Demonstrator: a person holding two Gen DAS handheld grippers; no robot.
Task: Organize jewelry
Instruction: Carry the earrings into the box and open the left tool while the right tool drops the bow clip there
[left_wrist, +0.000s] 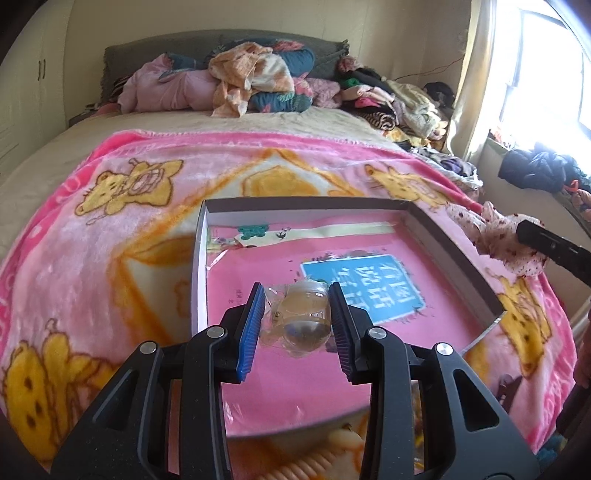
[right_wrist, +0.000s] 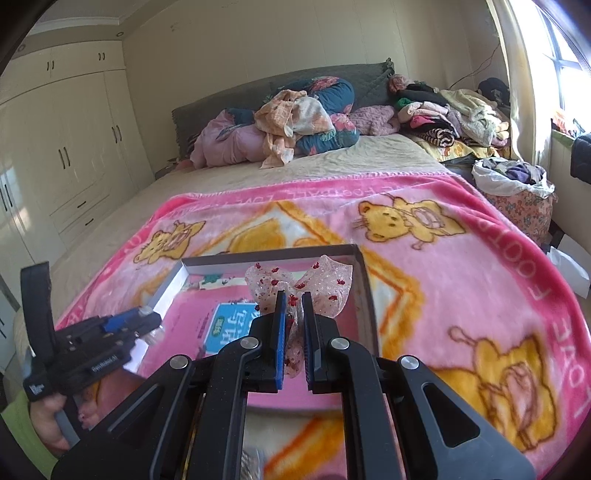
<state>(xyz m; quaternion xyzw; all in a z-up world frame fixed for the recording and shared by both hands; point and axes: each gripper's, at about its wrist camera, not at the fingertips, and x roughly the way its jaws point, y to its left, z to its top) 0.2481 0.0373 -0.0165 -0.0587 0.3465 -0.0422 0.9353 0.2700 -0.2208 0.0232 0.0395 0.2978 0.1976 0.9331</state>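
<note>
Two grippers are each clamped on something: the left gripper (left_wrist: 297, 314), its blue-padded jaws partly apart, pinches a small clear plastic packet holding a pale round piece of jewellery (left_wrist: 301, 321) (its exact kind cannot be told), while the right gripper (right_wrist: 293, 334), jaws nearly together, grips a sheer pink bow with red dots (right_wrist: 295, 284). Both hang above a shallow white cardboard box (left_wrist: 199, 258) lined with a pink book cover bearing a blue label (left_wrist: 364, 286), resting on a pink fleece blanket with yellow bears (left_wrist: 110, 229).
</note>
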